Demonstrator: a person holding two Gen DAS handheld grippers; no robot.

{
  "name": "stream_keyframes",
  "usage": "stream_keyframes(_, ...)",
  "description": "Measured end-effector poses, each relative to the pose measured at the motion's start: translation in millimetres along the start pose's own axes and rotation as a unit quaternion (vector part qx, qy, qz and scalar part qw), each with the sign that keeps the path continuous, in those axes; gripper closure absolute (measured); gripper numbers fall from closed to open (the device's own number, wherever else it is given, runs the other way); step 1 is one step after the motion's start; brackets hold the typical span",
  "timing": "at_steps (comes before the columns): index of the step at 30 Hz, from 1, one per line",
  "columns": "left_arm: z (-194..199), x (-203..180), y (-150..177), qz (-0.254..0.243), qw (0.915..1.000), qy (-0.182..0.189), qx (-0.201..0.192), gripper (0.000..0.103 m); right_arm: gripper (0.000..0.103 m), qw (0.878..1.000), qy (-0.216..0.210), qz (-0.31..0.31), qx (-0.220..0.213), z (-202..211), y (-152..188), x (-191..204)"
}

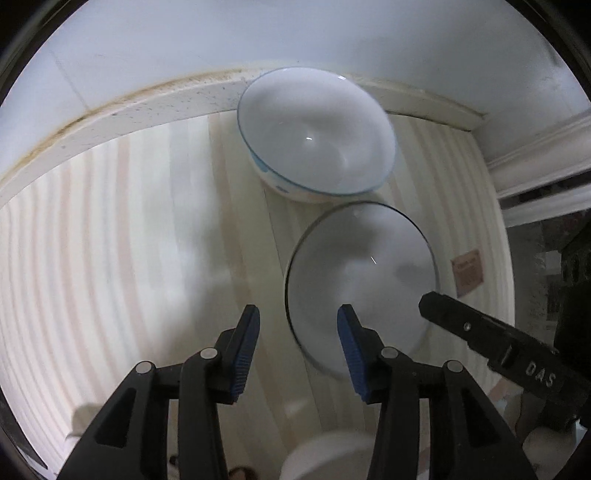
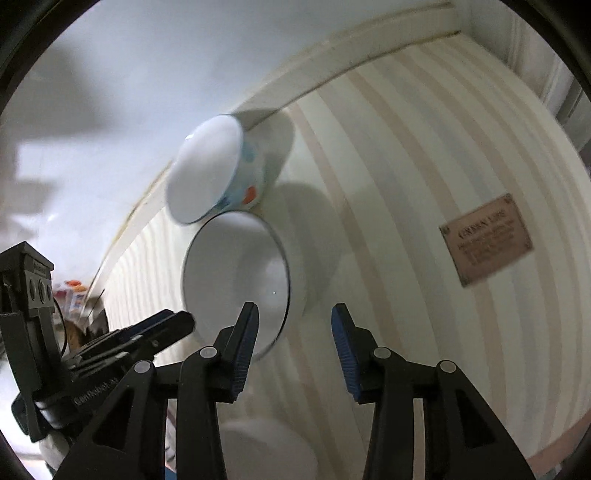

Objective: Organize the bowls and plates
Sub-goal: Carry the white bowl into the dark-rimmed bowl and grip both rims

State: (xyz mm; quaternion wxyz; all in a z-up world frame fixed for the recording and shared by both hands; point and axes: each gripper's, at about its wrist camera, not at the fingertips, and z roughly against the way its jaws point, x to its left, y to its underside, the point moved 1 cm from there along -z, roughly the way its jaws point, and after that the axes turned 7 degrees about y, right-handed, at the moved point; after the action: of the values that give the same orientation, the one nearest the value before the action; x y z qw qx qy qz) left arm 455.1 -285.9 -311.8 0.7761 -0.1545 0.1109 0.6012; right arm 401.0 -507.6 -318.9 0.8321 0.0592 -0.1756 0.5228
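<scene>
Left gripper (image 1: 298,317): 2 black angular fingers, blue ribbed pads (image 1: 244,350), silver pivot pins. Right gripper (image 2: 293,317) matches; raised letters at 4 o'clock on its side.

Striped tabletop (image 2: 424,155), brown label (image 2: 487,239) stuck on it; white wall (image 1: 258,33) behind, stained trim (image 1: 122,110) btwn.

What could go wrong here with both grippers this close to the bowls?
The dark-rimmed bowl sits right against the blue-rimmed bowl, so nudging one could knock the other. The left gripper straddles its near rim with jaws open; closing off-centre may tip it. The right gripper hovers alongside, risking a collision.
</scene>
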Motion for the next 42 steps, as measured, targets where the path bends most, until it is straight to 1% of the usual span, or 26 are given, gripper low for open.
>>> stream_keyframes(1,-3.8,0.9,-3.3,-0.001,1.0,-0.001,0.002,0.062,0.059,1.0,-0.002,-0.005,0.004,-6.8,-4.8,0.0)
stream_keyframes(2,-5.6,1.4,-5.1,-0.004,1.0,-0.004,-0.004,0.072,0.06,1.0,-0.004,-0.006,0.006,-12.3,-6.9,-1.9)
stream_keyframes(3,-5.7,0.6,-5.3,-0.009,0.9999,-0.008,-0.008,0.078,0.066,1.0,-0.004,-0.006,0.009,-17.6,-8.6,-2.3)
stream_keyframes(4,-7.2,0.0,-5.4,-0.014,0.9999,-0.003,-0.009,0.083,0.071,1.0,0.0,-0.006,0.017,-24.3,-10.7,-1.8)
stream_keyframes(5,-9.7,-0.7,-4.0,-0.016,0.9998,-0.001,-0.008,0.086,0.081,1.0,0.001,-0.005,0.02,-27.8,-8.6,-2.3)
stream_keyframes(7,-12.5,-1.0,-3.3,-0.017,0.9998,-0.006,-0.01,0.087,0.087,1.0,-0.008,-0.003,0.021,-33.6,-8.6,-3.4)
stream_keyframes(10,-13.9,-2.6,-4.4,-0.015,0.9998,-0.01,-0.01,0.087,0.088,1.0,0.006,0.009,0.016,-35.3,-10.0,2.9)
stream_keyframes(13,-5.6,-3.6,-0.8,-0.016,0.9997,-0.009,-0.014,0.087,0.089,1.0,0.018,0.019,0.015,-34.2,-9.7,7.5)
stream_keyframes(17,10.6,-9.2,6.7,-0.02,0.9996,-0.008,-0.021,0.087,0.089,0.999,0.016,0.027,0.013,-24.6,-4.9,10.9)
stream_keyframes(21,33.2,-16.6,20.1,-0.031,0.999,-0.005,-0.033,0.087,0.089,0.999,0.011,0.036,0.004,-2.5,7.7,14.8)
stream_keyframes(25,61.6,-28.7,39.8,-0.051,0.9977,-0.004,-0.045,0.087,0.089,0.999,0.007,0.05,-0.01,26.5,28.7,20.9)
stream_keyframes(28,81.0,-31.5,57.6,-0.057,0.9971,0.001,-0.05,0.087,0.089,0.998,0.0,0.054,-0.015,47.8,45.2,23.8)
stream_keyframes(34,109.3,-39.9,90.8,-0.072,0.9956,0.0,-0.06,0.087,0.089,0.998,-0.004,0.066,-0.024,85.4,83.2,25.0)
stream_keyframes(38,120.4,-38.1,109.0,-0.071,0.9957,0.003,-0.059,0.087,0.089,0.997,-0.009,0.068,-0.023,96.6,107.9,29.1)
stream_keyframes(42,119.3,-32.9,123.5,-0.068,0.9964,0.007,-0.051,0.087,0.089,0.997,-0.011,0.068,-0.018,101.3,129.1,28.5)
